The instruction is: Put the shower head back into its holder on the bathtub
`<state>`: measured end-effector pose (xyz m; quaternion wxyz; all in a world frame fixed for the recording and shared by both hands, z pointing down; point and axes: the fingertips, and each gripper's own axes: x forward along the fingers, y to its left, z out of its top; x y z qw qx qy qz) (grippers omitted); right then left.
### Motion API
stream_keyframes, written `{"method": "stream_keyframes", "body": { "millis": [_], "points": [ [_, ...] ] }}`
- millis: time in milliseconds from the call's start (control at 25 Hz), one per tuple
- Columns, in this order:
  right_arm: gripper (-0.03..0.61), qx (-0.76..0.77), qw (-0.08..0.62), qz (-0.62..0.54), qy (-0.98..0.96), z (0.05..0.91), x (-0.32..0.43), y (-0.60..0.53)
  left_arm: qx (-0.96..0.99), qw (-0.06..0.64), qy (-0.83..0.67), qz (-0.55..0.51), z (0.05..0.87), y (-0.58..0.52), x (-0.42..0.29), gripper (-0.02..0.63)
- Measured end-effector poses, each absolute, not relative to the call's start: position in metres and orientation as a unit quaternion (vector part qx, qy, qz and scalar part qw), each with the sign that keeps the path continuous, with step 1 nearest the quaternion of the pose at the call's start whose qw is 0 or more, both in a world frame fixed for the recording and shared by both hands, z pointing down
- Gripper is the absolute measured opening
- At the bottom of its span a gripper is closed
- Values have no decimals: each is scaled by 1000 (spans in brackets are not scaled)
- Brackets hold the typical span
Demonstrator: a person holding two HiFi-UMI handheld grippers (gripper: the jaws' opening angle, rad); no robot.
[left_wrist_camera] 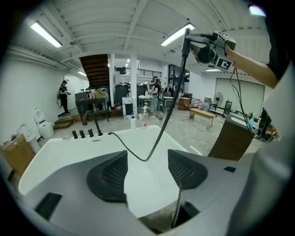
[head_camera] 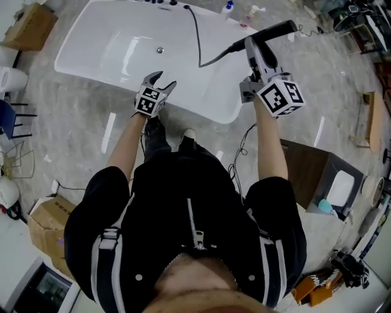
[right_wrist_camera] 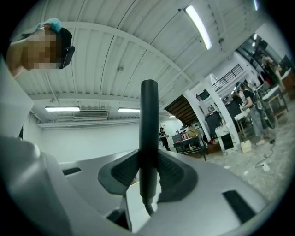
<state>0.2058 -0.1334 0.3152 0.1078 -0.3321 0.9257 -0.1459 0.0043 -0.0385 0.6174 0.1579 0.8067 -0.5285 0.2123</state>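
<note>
**A:** Item: shower head [head_camera: 278,29]. Handling?

**B:** Grip firm on the handle. Keep the hose [head_camera: 197,36] slack and unkinked, carry it across the bathtub [head_camera: 110,58] to the fittings [head_camera: 164,3] on the far rim, then line it up and lower it straight. I cannot pick out the holder from here.

**A:** Poses?

**B:** Left gripper [head_camera: 160,79]: arm low by the near rim, fingers wide, nothing between them. Right gripper [head_camera: 255,46]: forearm raised, fingers clamped on the handle, shower head aloft off the tub's right end
</note>
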Motion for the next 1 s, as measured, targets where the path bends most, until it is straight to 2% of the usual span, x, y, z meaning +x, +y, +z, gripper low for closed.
{"method": "stream_keyframes", "body": {
  "millis": [1000],
  "points": [
    [127, -471, 179, -171, 847, 276, 191, -116, 885, 87, -273, 367, 765, -179, 91, 278]
  ]
}}
